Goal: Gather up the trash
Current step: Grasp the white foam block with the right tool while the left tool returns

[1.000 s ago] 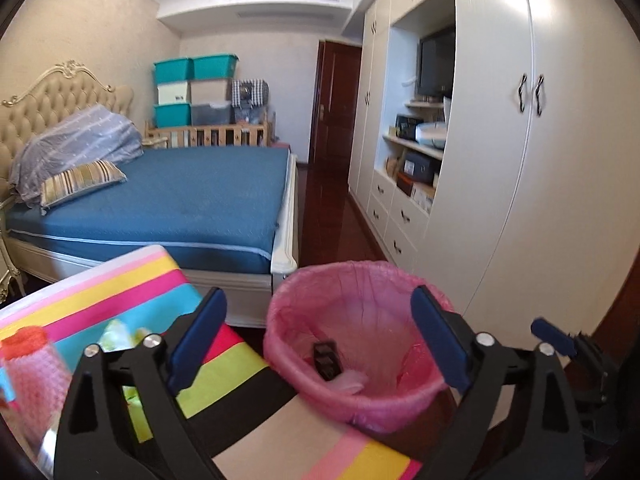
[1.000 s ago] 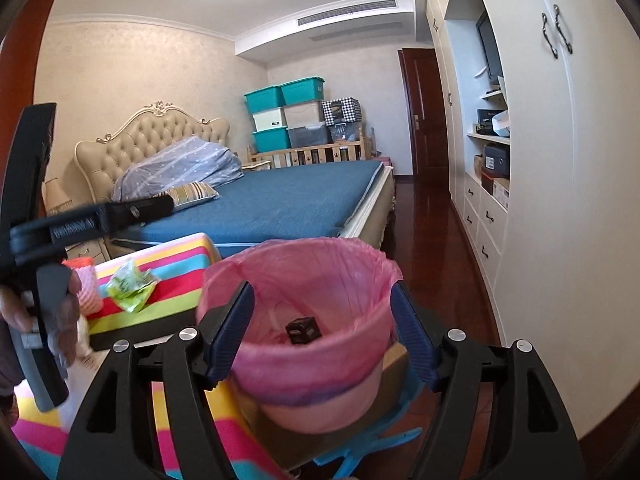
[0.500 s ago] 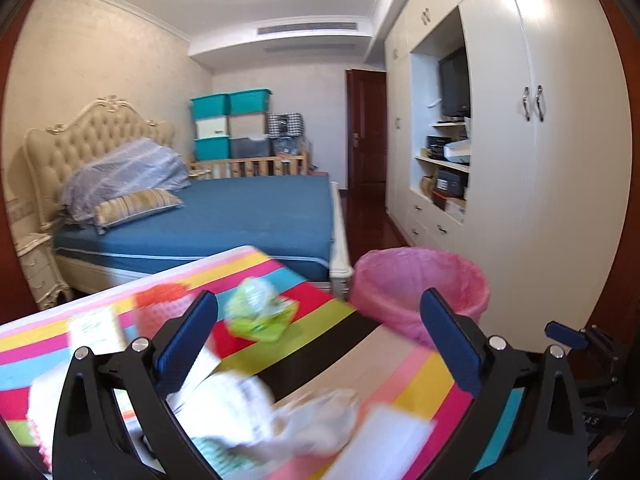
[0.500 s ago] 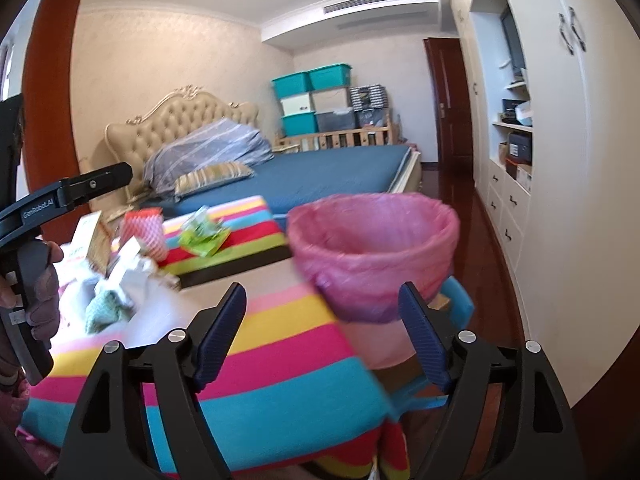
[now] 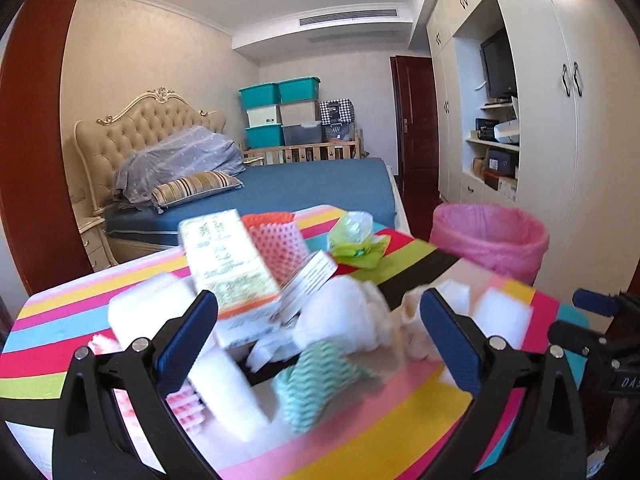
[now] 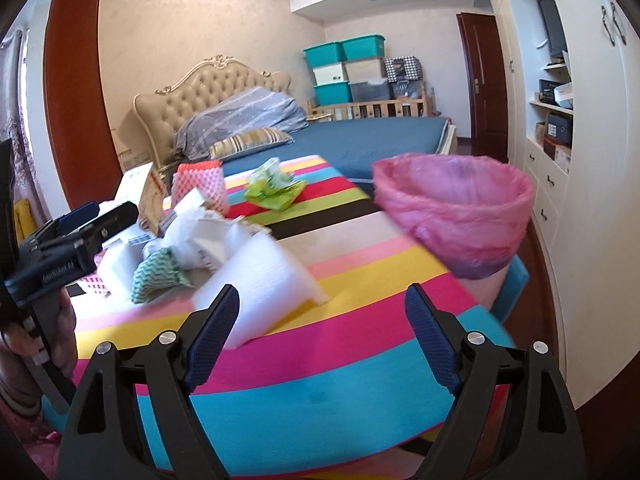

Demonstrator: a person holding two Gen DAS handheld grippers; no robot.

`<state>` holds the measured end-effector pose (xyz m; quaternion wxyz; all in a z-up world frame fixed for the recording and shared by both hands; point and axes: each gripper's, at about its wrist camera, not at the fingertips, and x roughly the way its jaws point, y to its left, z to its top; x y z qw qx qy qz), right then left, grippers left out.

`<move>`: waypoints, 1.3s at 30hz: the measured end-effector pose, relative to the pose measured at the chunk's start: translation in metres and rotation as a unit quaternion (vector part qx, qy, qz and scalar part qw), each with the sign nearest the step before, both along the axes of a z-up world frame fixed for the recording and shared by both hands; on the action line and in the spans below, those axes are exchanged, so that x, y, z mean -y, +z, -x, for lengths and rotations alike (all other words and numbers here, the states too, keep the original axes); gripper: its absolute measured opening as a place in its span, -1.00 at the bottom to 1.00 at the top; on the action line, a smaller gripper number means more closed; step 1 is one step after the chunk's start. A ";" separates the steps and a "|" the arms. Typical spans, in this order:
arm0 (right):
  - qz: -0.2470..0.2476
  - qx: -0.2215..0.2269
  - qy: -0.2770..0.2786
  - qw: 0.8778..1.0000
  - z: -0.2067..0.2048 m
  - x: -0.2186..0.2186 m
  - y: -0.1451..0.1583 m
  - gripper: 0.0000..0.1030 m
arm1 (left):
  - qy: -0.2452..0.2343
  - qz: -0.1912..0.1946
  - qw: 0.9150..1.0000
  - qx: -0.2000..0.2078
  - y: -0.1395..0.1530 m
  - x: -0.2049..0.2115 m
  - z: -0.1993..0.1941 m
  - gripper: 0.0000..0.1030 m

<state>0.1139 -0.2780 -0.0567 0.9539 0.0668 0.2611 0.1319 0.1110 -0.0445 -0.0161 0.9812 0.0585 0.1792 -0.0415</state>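
Both grippers swung from bin [image 6: 452,208] to blurred litter, jaws apart; right [image 6: 320,336] just widened, empty.

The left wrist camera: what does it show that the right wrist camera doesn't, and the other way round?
Only the left wrist view shows the television in the wardrobe niche and the left hand-held gripper from behind, its jaws open over the pile.

Only the right wrist view shows the right hand-held gripper from behind, open and empty, and the hand that grips the other tool.

Both show the striped tablecloth, the green wrapper, the pink mesh sleeve, the pink-lined bin and the bed.
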 end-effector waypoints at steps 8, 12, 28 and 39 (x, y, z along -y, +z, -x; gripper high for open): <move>0.009 -0.039 -0.008 0.999 -0.011 -0.044 -0.010 0.59 | 0.016 0.039 0.999 0.000 -0.003 -0.038 0.016 0.91; 0.024 -0.041 -0.027 0.999 -0.017 -0.062 -0.009 0.63 | 0.020 0.048 0.999 0.009 -0.002 -0.044 0.020 0.91; 0.057 -0.085 -0.074 0.992 -0.041 -0.070 -0.014 0.64 | 0.010 0.075 0.997 0.014 0.004 -0.045 0.020 0.91; 0.041 -0.088 -0.118 0.988 -0.021 -0.005 -0.006 0.64 | 0.008 0.076 0.997 0.003 0.001 -0.044 0.016 0.91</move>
